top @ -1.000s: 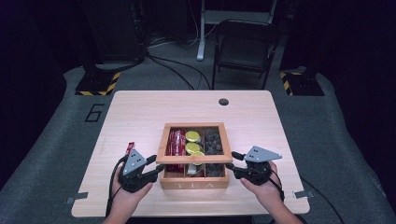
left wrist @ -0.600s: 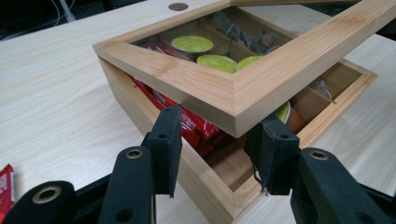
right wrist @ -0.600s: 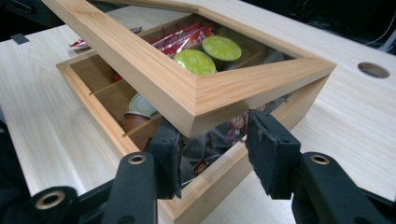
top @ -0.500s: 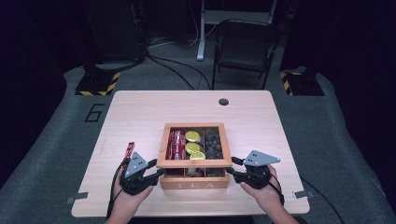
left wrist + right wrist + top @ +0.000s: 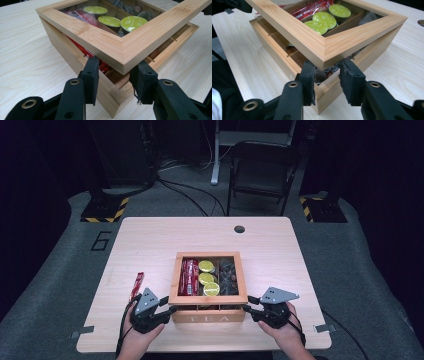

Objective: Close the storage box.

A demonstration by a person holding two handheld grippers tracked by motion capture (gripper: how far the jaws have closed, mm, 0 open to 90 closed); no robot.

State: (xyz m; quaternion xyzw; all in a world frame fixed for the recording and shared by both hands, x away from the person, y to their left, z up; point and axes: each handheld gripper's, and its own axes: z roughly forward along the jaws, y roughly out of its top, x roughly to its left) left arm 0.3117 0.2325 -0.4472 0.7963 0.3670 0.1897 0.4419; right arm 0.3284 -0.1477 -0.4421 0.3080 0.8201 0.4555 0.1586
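From above, the tea box (image 5: 208, 290) sits near the table's (image 5: 150, 240) front edge, its lid (image 5: 208, 299) raised at the front by the left gripper (image 5: 170, 309) and right gripper (image 5: 246, 308), one under each front corner. A red packet (image 5: 136, 286) lies left of it.

The left gripper view has the jaws, just closing, straddling the lid's corner, apparently clamped. Green pods (image 5: 113, 21) and red packets (image 5: 82, 17) show through the window.

The right gripper view mirrors this; whether its pads press is unclear.
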